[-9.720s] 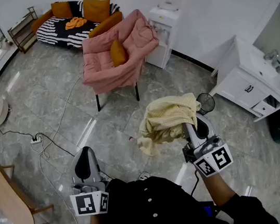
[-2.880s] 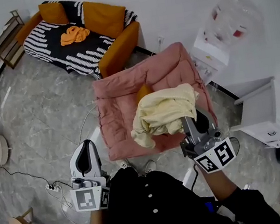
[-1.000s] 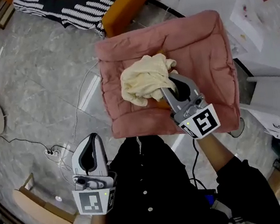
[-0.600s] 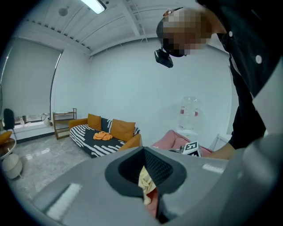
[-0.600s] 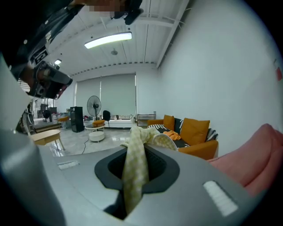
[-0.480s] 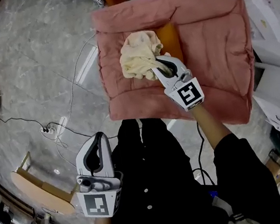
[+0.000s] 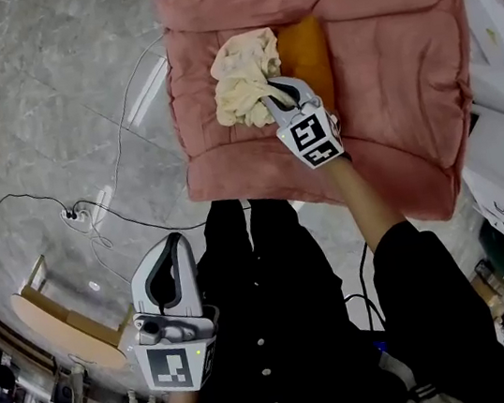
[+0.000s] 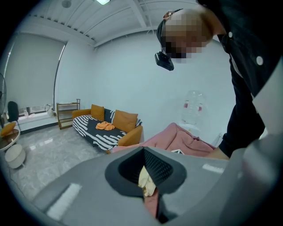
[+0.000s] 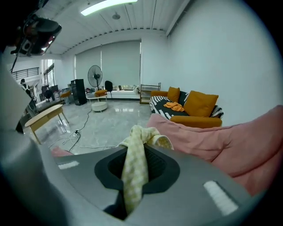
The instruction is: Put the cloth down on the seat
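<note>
My right claw (image 7: 272,100) clamped the yellow cloth (image 7: 238,82) on the pink seat (image 7: 388,70); left claw (image 7: 171,251) clenched over marble floor (image 7: 36,97).

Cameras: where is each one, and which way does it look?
Head view: on the person's head, steeply down at pink chair, cloth, left gripper, right gripper, black shirt.
Left gripper view: rides that gripper, faces the striped sofa; a sleeve shows.
Right gripper view: rides that gripper, faces the room past jaws shut on cloth.
Shared: both gripper views show the sofa.
</note>
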Tool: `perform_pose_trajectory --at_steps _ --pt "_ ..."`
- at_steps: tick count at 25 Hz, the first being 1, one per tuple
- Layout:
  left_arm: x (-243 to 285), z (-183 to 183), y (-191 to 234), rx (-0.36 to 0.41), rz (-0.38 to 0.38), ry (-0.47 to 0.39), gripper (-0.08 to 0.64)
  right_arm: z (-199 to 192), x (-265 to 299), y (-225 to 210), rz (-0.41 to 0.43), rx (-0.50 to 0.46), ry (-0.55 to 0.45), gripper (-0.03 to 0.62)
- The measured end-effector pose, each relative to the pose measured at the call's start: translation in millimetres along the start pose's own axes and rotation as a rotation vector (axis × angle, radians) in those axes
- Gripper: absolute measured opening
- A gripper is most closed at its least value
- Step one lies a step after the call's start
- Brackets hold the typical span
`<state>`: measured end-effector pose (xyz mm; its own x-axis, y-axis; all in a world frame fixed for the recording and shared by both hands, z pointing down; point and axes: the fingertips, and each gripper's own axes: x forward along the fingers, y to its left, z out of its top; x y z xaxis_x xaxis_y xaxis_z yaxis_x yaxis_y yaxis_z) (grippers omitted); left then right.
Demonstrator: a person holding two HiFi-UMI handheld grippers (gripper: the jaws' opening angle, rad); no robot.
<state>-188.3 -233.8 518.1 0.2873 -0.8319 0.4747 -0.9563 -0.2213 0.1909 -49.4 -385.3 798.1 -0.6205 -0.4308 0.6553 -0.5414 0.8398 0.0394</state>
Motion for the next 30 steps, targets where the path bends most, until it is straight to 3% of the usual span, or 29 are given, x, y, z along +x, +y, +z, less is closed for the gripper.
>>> perform_pose_trajectory --at_steps 5,8,14,18,24,30 --pt "0.1 -1.6 2.3 -0.003 -0.003 -0.008 0.0 -11.9 7.9 0.1 0.01 0.003 0.048 0.07" --pt "2.2 0.8 2.2 -0.007 -0.002 -0.011 0.0 -14.5 5.6 -2.8 0.006 -0.014 0.063 0.215" --pt "3.0 20.3 -5.0 -0.008 -0.019 -0.081 0.0 -18.5 -14.7 -6.0 -0.009 -0.013 0.104 0.262" --pt "-4.6 23.6 -7.7 0.02 -0.039 -0.062 0.0 -18.8 -34.3 -5.5 -0.014 -0.02 0.152 0.262" --pt "-9.0 55.8 -17.4 0.054 -0.096 -0.134 0.0 -44.5 -57.8 3.3 0.017 -0.08 0.369 0.249" --pt "-16.3 75.1 -22.3 0.08 -0.124 -0.192 0.0 -12.5 -78.5 -3.0 -0.018 -0.03 0.285 0.223"
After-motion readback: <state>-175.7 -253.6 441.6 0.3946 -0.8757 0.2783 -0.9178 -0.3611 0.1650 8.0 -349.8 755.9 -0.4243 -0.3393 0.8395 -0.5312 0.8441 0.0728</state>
